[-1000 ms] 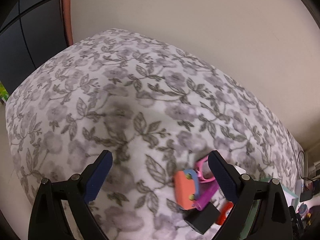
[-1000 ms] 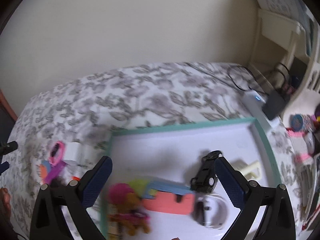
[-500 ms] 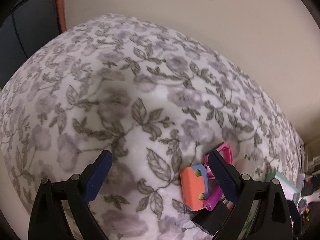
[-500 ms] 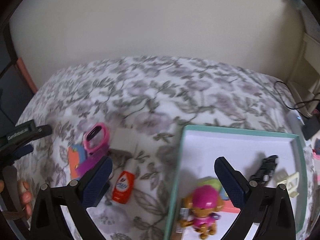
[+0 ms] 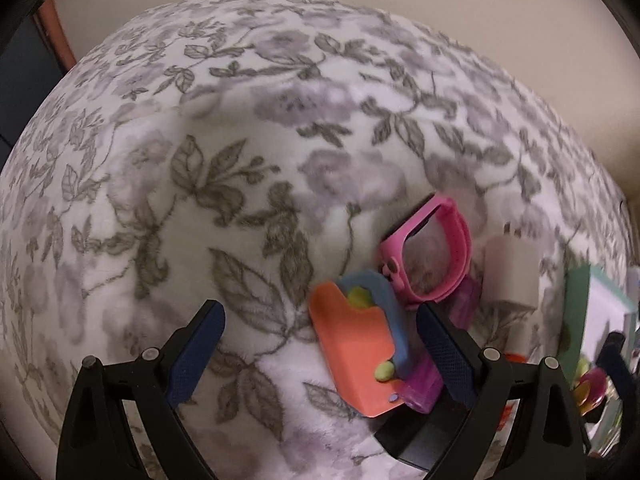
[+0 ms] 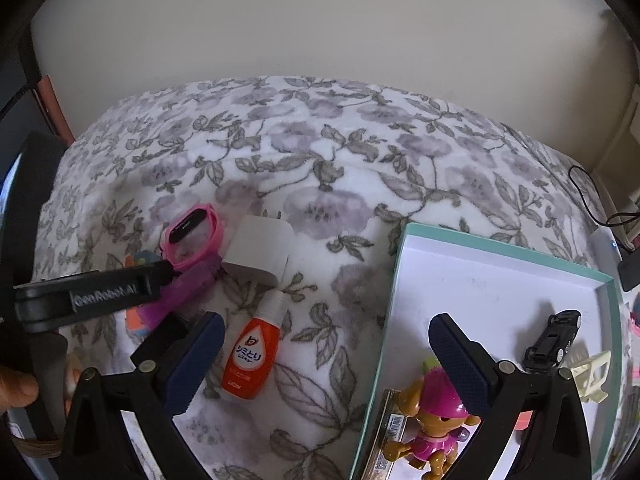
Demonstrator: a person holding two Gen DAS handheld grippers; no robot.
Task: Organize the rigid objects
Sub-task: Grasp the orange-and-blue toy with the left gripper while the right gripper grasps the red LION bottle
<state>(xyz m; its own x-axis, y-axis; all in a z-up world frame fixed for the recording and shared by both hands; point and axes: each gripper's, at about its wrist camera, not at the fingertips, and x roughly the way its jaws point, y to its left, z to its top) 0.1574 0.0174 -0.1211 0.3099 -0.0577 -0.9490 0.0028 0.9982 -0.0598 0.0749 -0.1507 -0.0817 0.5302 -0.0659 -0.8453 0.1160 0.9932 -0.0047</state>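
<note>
Near the blanket's [image 6: 328, 168] left edge, left gripper [image 5: 320, 344] over loose toys, both tongs released, empty.
Left jaws should straddle the orange block [image 5: 352, 356], clear of the pink band [image 5: 430, 256]; right gripper [image 6: 326, 356] hangs above the bottle [image 6: 252, 356] beside the tray [image 6: 400, 264].

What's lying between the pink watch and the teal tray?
A white charger sits beside the pink watch; from there to the tray is bare blanket, per the right wrist view.

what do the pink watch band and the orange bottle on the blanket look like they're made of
Pink watch band: likely matte silicone or soft rubber, judging by its smooth, bendy loop. Orange bottle: probably glossy plastic with a white cap, going by its shine and printed label.
</note>
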